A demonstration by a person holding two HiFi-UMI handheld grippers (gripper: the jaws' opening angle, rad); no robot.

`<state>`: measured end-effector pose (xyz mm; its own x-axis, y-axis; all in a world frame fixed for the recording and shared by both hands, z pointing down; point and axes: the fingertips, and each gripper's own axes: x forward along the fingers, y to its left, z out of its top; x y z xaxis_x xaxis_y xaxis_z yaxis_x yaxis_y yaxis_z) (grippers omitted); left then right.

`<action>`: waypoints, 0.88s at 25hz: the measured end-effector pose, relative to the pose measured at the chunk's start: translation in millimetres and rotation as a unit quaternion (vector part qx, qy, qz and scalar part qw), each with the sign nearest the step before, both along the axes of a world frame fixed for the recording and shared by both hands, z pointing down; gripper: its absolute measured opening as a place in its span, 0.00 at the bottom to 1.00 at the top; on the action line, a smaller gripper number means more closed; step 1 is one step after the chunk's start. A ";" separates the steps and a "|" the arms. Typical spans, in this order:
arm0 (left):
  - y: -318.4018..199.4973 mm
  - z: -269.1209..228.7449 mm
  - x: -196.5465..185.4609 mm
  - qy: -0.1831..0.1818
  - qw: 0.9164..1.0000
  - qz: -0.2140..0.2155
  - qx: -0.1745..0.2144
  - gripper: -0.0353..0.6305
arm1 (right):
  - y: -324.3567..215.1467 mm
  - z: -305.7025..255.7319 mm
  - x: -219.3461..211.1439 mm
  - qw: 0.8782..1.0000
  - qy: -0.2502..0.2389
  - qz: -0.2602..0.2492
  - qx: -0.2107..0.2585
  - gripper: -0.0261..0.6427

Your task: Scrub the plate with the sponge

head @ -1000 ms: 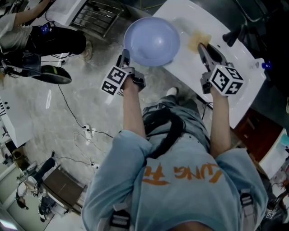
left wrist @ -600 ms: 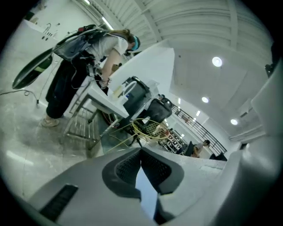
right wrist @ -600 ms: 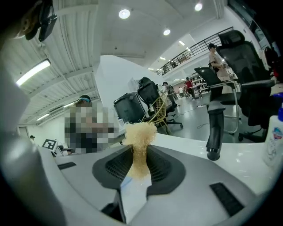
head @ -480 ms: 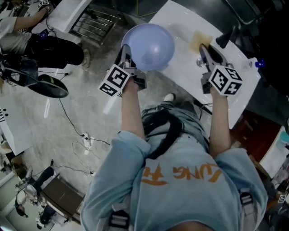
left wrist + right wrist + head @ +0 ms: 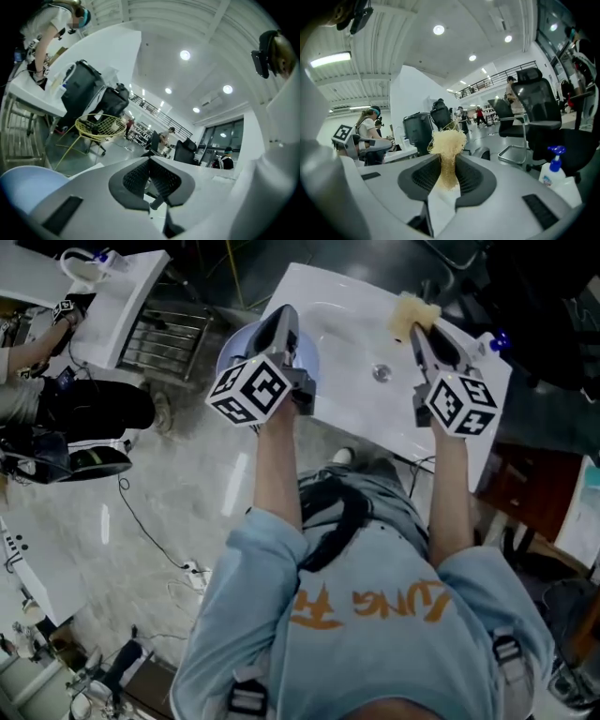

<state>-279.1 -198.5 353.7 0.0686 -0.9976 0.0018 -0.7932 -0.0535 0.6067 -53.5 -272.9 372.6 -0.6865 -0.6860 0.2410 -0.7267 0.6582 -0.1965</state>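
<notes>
Our left hand-held gripper [image 5: 286, 315], pressed together, hovers over the round pale-blue plate [image 5: 232, 351]; our right hand-held gripper [image 5: 420, 332], beside that plate, pinches a yellow fibrous sponge [image 5: 412, 313].

White sink top [image 5: 349, 401] (drain [image 5: 380, 373] in its basin), blue-capped spray bottle [image 5: 502, 341] at right corner

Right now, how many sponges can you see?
1. The sponge is pinched in the right tool, over the far side of the white sink. Another could be hidden beneath the plate.
</notes>
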 end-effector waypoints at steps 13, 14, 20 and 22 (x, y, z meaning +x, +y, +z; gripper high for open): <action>-99.1 -84.9 134.3 -0.198 0.977 0.073 0.042 0.06 | -64.3 -95.9 122.8 0.973 0.067 0.168 0.145 0.17; -100.1 -84.3 142.6 -0.219 0.973 0.063 0.037 0.06 | -63.8 -96.0 131.2 0.971 0.072 0.178 0.143 0.17; -95.1 -76.7 172.2 -0.294 0.953 0.057 0.040 0.06 | -48.3 -80.9 158.5 0.963 0.101 0.210 0.135 0.17; -93.6 -70.8 175.5 -0.303 0.951 0.056 0.036 0.06 | -44.8 -76.2 160.6 0.963 0.110 0.204 0.135 0.17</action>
